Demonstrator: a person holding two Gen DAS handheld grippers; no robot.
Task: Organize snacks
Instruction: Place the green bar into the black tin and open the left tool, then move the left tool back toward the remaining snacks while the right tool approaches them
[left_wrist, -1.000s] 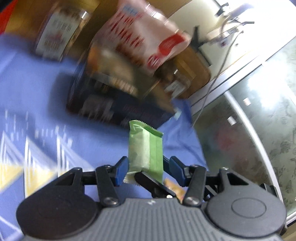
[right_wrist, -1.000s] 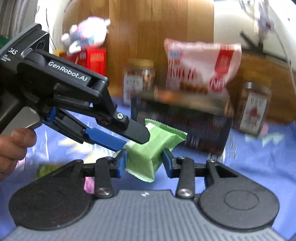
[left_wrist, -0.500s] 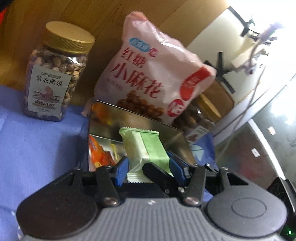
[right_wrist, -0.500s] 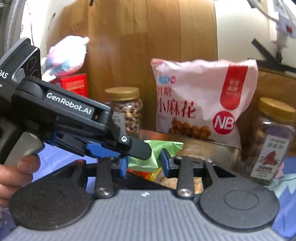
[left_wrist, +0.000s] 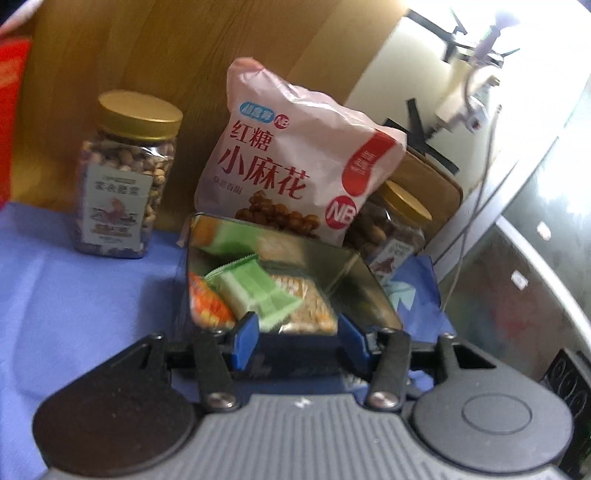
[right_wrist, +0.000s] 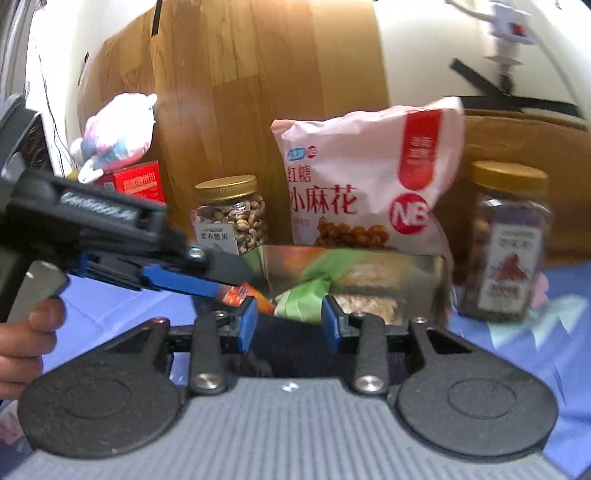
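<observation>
An open metal tin (left_wrist: 354, 273) sits on the blue cloth and shows in both views. A green snack bar (left_wrist: 255, 291) lies loose inside it on an orange packet (left_wrist: 207, 306) and a pale cracker pack (left_wrist: 306, 306). My left gripper (left_wrist: 299, 336) is open, just in front of the tin's near edge, holding nothing. My right gripper (right_wrist: 290, 323) is open too, at the tin's front, with the green bar (right_wrist: 303, 299) beyond its fingertips. The left gripper also shows in the right wrist view (right_wrist: 192, 277), reaching in from the left.
A pink snack bag (left_wrist: 295, 162) leans behind the tin. A gold-lidded nut jar (left_wrist: 125, 184) stands at the left and another (right_wrist: 506, 240) at the right. A red box with a plush toy (right_wrist: 118, 136) sits far left. A wooden board stands behind.
Both grippers opened and let go of the green bar, which now lies tilted inside the tin. Both grippers have pulled back a little from the tin.
</observation>
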